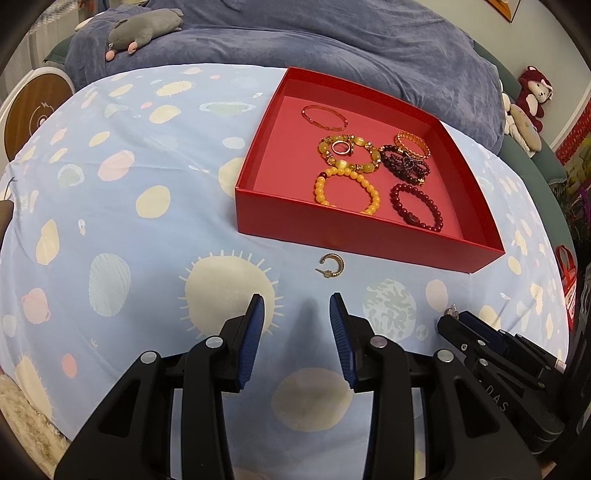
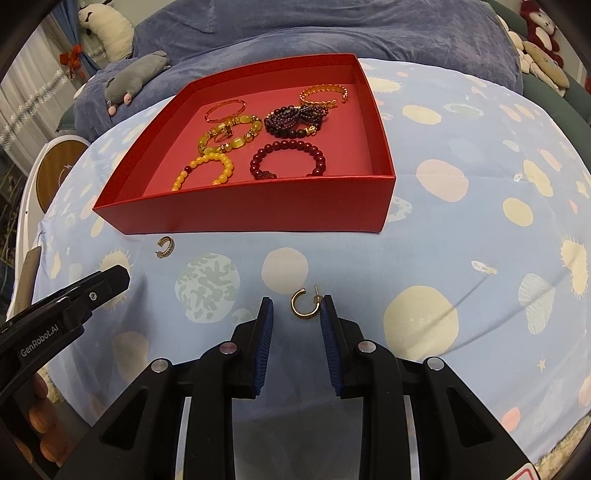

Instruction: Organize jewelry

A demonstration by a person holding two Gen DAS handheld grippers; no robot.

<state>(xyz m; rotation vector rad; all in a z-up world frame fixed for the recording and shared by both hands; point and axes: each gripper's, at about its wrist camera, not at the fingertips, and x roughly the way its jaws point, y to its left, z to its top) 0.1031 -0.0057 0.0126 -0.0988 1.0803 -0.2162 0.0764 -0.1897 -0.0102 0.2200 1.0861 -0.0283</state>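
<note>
We see two small gold hoop earrings, each an open C of metal with a thin post, lying on the smooth printed sheet outside the box. One earring (image 2: 303,303) sits between the tips of the right gripper (image 2: 297,308), its post close against the right-hand finger (image 2: 328,325); the ribbed blue pads stand at a narrow gap and we see no pad pressing on the hoop. The other earring (image 1: 331,264) lies just ahead of the left gripper (image 1: 297,308), whose ribbed blue fingers (image 1: 255,325) stand partly apart with nothing between them. Beyond both sets of fingers sits the red box (image 1: 354,230), a shallow square cardboard tray with matte walls and a pinker floor. In it we make out a yellow bead bracelet (image 1: 347,194) of round glossy beads, a dark red bead bracelet (image 1: 416,206), a chunky amber bracelet (image 1: 349,153) with a thin ring lying on it, a heap of tiny dark purple beads (image 1: 404,164), a slim gold bangle (image 1: 324,117) and a gold chain-link cuff (image 1: 413,144). The sheet (image 1: 147,221) is pale blue cotton printed with cream, pink and grey-green planets and spiky suns. Farther off we see a plush blue-violet blanket (image 1: 332,40), a soft grey stuffed animal (image 1: 146,27) and, far right, a maroon plush toy (image 1: 533,92).
</note>
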